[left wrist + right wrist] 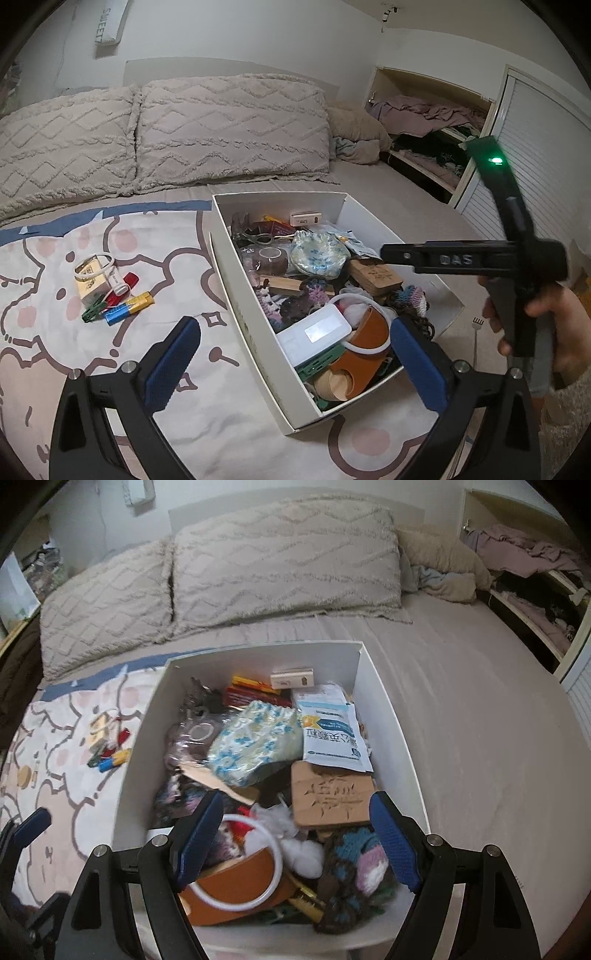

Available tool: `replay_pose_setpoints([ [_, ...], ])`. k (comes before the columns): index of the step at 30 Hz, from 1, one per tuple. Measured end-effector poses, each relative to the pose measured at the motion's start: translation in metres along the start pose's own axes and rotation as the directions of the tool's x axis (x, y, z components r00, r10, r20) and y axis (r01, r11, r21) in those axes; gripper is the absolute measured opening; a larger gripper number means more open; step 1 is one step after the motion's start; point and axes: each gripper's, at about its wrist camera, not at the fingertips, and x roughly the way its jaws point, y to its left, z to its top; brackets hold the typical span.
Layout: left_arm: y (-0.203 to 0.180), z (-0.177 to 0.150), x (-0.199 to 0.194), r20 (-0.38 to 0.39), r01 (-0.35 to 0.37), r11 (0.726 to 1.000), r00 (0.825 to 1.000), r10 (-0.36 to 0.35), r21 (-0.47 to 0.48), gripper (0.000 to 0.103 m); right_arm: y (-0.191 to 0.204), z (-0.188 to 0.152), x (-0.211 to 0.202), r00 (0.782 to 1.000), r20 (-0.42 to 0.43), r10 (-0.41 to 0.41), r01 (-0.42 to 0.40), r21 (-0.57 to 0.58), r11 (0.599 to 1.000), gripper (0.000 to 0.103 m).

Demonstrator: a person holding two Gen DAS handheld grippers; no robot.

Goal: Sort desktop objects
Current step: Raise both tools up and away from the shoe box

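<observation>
Two grippers hover with fingers apart, holding nothing: the right gripper [295,842] over the crammed white box [388,716] on the bed, seemingly to pick next, the left gripper [291,365] beside it, near the sorted pile [110,291] on the patterned blanket [55,350].

- White box [255,332] sits on the patterned blanket [55,354], crammed with clutter.
- Left of the box: batteries [129,307].
- Left gripper [295,362] spread wide above the box's near end.

two tufted pillows [166,125], patterned blanket [55,350], louvered door [535,155]
</observation>
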Motion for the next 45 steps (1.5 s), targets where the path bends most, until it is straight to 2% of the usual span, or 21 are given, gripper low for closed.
replay_pose_setpoints([
  [1,0.0,0.0,-0.001,0.001,-0.001,1.0,1.0,0.001,-0.001,0.103,0.001,-0.003,-0.006,1.0,0.016,0.003,-0.003,0.0,1.0,0.084],
  [2,0.001,0.0,-0.002,0.001,-0.001,1.0,1.0,0.001,-0.003,0.103,0.002,-0.005,-0.01,1.0,0.027,0.004,-0.004,-0.002,1.0,0.089],
  [3,0.001,0.0,-0.003,0.001,-0.002,1.0,1.0,0.002,-0.005,0.103,0.004,-0.008,-0.016,0.999,0.044,0.003,-0.003,-0.007,1.0,0.098],
  [4,0.001,0.0,-0.004,0.002,-0.002,1.0,1.0,0.002,-0.005,0.103,0.005,-0.01,-0.021,0.998,0.057,0.003,-0.003,-0.013,1.0,0.101],
  [10,0.0,0.0,-0.009,0.011,-0.002,1.0,1.0,0.002,-0.009,0.103,0.009,-0.03,-0.045,0.991,0.137,0.009,-0.011,0.014,1.0,0.101],
  [16,0.003,0.0,-0.016,0.022,-0.004,1.0,1.0,0.004,-0.005,0.103,0.013,-0.053,-0.058,0.978,0.2,-0.06,0.059,0.007,0.998,0.103],
  [26,0.008,-0.002,-0.024,0.037,-0.008,1.0,0.999,0.008,-0.002,0.103,0.026,-0.076,-0.076,0.96,0.268,-0.085,0.081,0.024,0.996,0.103],
  [33,0.01,-0.004,-0.027,0.039,-0.012,1.0,0.999,0.012,0.002,0.103,0.032,-0.086,-0.084,0.954,0.287,-0.081,0.07,0.049,0.996,0.103],
  [45,0.017,-0.009,-0.035,0.039,-0.019,1.0,0.999,0.019,0.002,0.103,0.039,-0.099,-0.092,0.948,0.298,-0.111,0.096,0.065,0.993,0.103],
])
